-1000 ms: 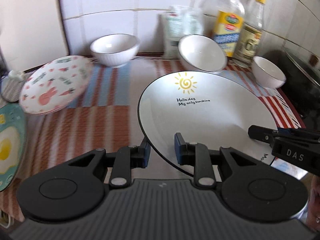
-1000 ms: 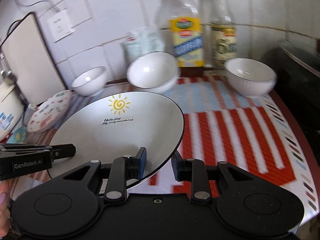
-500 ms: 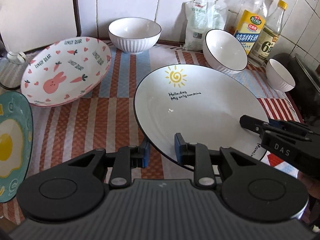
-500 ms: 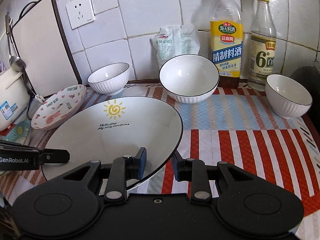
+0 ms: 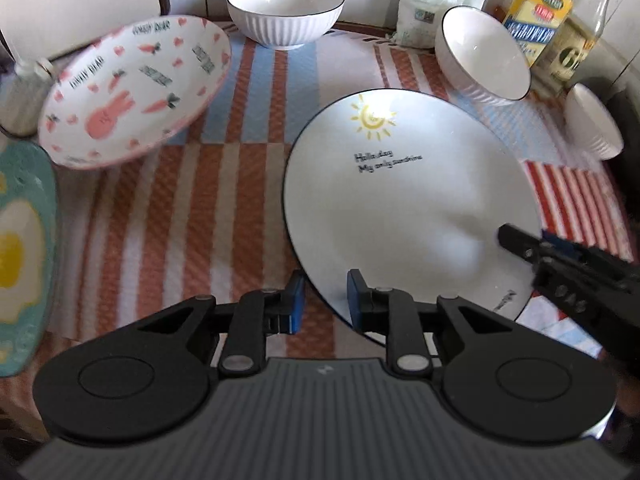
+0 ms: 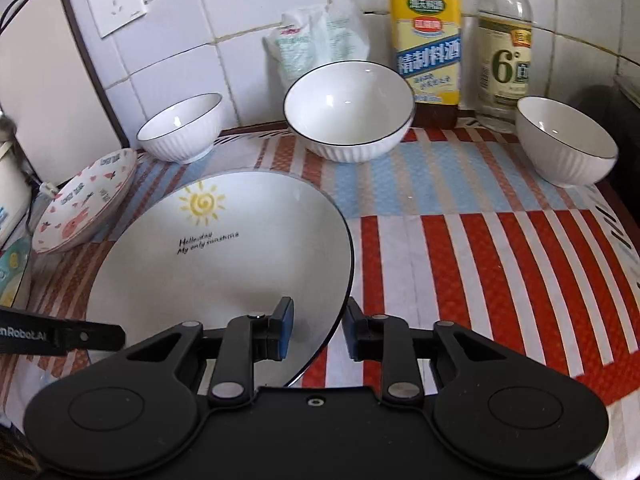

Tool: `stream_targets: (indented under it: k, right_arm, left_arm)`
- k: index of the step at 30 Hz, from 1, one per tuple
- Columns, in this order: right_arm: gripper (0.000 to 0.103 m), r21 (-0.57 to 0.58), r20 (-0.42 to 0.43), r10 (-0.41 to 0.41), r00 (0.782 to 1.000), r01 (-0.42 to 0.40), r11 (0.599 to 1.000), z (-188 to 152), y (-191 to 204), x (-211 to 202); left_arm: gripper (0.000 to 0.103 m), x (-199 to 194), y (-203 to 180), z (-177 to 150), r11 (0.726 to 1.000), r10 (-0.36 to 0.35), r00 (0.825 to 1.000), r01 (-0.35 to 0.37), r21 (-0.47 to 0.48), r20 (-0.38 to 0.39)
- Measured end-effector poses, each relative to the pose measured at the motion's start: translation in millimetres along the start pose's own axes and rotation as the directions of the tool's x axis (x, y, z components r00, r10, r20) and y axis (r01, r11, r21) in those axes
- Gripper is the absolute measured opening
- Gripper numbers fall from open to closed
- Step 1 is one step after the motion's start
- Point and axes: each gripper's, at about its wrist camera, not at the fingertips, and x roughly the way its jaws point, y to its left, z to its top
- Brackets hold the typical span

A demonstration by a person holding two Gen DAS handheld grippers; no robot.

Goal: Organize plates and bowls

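A large white plate (image 5: 400,200) with a yellow sun and black lettering lies low over the striped cloth, held at its near rim from two sides. My left gripper (image 5: 324,300) is shut on the plate's left near rim, one pad on top and one outside. My right gripper (image 6: 318,328) straddles the right near rim of the plate (image 6: 224,264); its jaws are opening and a small gap shows beside the rim. Each gripper's finger tip appears in the other's view: the right gripper (image 5: 560,264) and the left gripper (image 6: 60,336).
A pink rabbit plate (image 5: 132,92) leans at the left beside a teal egg plate (image 5: 20,256). Three white ribbed bowls (image 6: 180,128) (image 6: 348,112) (image 6: 564,140) stand along the back. Behind them are two bottles (image 6: 426,36), a bag (image 6: 316,40) and a cutting board (image 6: 52,80).
Both grippers have come down with the sun plate, bringing it closer to the cloth. The left view has tipped further downward. The right jaws stand slightly wider than before.
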Motion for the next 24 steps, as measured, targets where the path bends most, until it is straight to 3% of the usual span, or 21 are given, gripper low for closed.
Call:
stream_targets:
  k: [5,11,13,15,24]
  right_arm:
    - [0.042,0.014,0.004,-0.001,1.000,0.001,1.000,6,3,-23]
    - [0.061,-0.014,-0.007,0.040,0.999,-0.040,0.999,8,15,-64]
    - [0.076,-0.036,-0.004,0.048,0.999,-0.048,0.998,7,19,-76]
    - [0.079,-0.066,0.007,0.058,0.998,-0.058,0.996,6,24,-91]
    - [0.093,-0.118,0.037,0.116,0.993,-0.111,0.987,7,38,-148]
  left_arm:
    - [0.022,-33,1,-2,1.000,0.030,0.999,-0.030,-0.004,0.010]
    - [0.026,-80,1,-12,0.998,0.062,0.998,-0.062,-0.010,0.004]
    - [0.033,-100,0,-14,0.998,0.063,0.998,-0.063,-0.017,0.016]
    - [0.043,-119,-2,-18,0.998,0.068,0.997,-0.068,-0.012,0.033]
    - [0.052,-186,-4,-42,0.993,0.116,0.990,-0.115,-0.028,0.077]
